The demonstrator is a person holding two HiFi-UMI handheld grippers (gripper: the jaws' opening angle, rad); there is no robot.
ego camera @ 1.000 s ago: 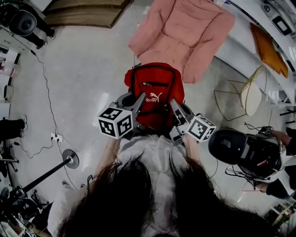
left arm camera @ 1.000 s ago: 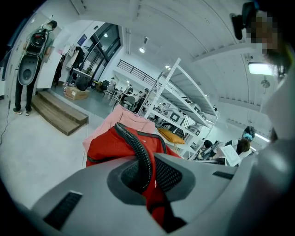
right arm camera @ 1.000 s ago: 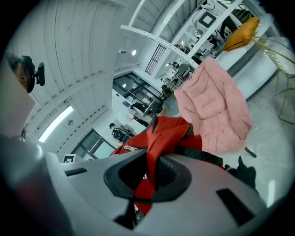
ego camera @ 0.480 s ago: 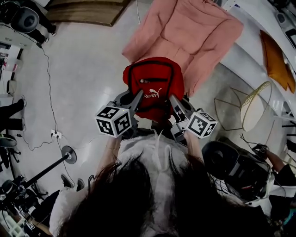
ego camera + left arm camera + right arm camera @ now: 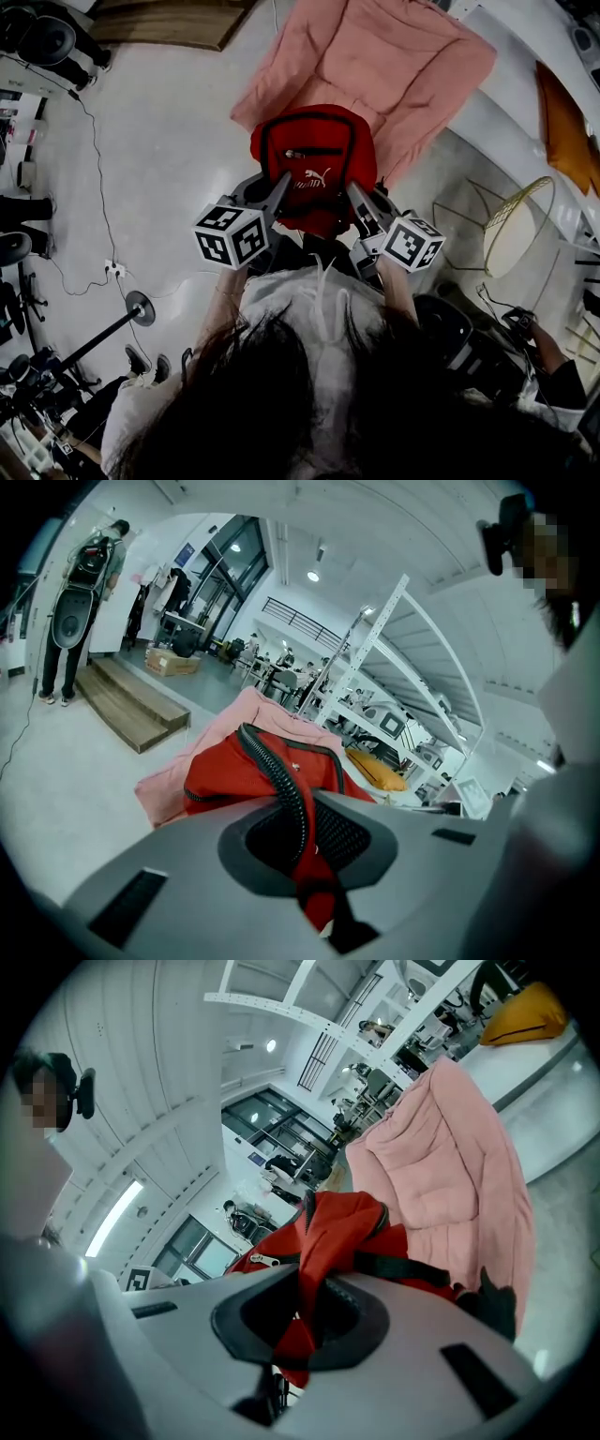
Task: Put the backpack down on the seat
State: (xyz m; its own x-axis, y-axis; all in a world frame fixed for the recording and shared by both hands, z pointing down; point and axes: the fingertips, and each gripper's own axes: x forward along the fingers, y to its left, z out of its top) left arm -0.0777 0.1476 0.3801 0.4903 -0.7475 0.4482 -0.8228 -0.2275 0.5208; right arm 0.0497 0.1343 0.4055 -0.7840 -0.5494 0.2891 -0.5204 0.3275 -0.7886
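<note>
A red backpack (image 5: 314,169) with black zips hangs in the air, held from both sides in the head view. My left gripper (image 5: 279,187) is shut on its left edge; my right gripper (image 5: 354,195) is shut on its right edge. In the left gripper view red fabric and a black zip (image 5: 286,794) run between the jaws. In the right gripper view a fold of the red backpack (image 5: 314,1260) is pinched between the jaws. The pink padded seat (image 5: 394,66) lies just beyond the backpack, whose top overlaps the seat's front edge.
Pale floor (image 5: 159,141) spreads to the left, with cables, a socket strip (image 5: 114,272) and a round stand base (image 5: 142,309). A wire side table (image 5: 511,230) stands right. White shelving with an orange cushion (image 5: 567,117) lines the far right. A person (image 5: 534,356) crouches at lower right.
The backpack and both grippers have moved forward, toward the pink seat; the bag's top now overlaps the seat's front edge. Both grips are unchanged.
</note>
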